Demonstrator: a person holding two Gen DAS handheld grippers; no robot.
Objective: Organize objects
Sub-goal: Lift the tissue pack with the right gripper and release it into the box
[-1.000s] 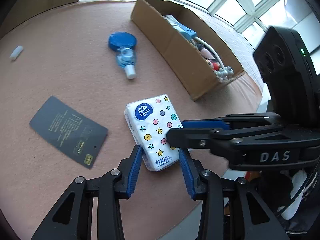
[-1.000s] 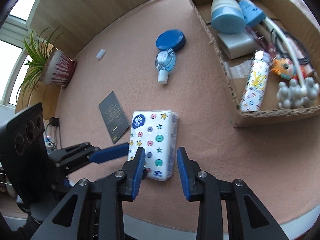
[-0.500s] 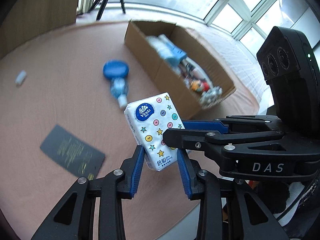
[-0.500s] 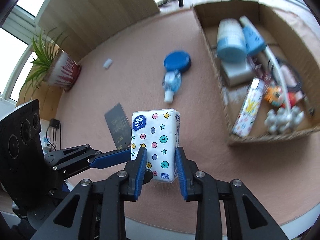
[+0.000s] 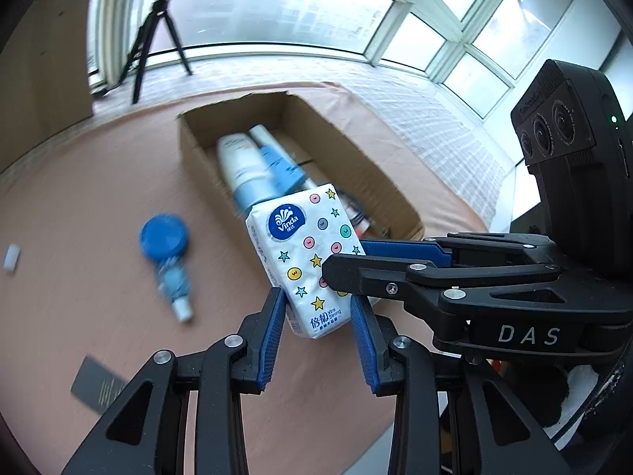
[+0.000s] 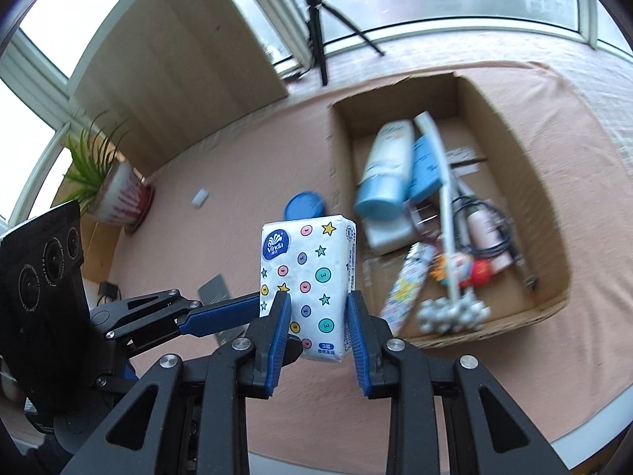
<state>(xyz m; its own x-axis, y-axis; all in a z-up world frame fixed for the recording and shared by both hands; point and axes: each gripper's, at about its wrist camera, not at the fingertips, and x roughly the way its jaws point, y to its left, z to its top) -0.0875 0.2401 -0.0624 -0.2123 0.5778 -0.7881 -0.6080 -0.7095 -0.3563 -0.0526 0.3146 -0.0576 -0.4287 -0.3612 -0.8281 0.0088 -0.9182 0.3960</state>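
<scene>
A white Vinda tissue pack (image 5: 306,253) with coloured dots and stars is held in the air by both grippers. My left gripper (image 5: 318,312) is shut on its near end. My right gripper (image 6: 318,308) is also shut on it; the pack (image 6: 306,273) stands upright between its blue pads. The right gripper's arm (image 5: 455,277) crosses the left wrist view from the right. The open cardboard box (image 5: 395,198) lies ahead on the pink table, holding bottles, cables and toys; it also shows in the right wrist view (image 6: 554,213).
A blue lid (image 5: 164,237) and a small blue bottle (image 5: 174,285) lie on the table left of the box. A dark card (image 5: 97,386) lies nearer. A small white piece (image 5: 11,257) is far left. A potted plant (image 6: 114,194) stands at the table's far left corner.
Both grippers have closed on the tissue pack and lifted it off the table, and it has moved up and toward the cardboard box.
</scene>
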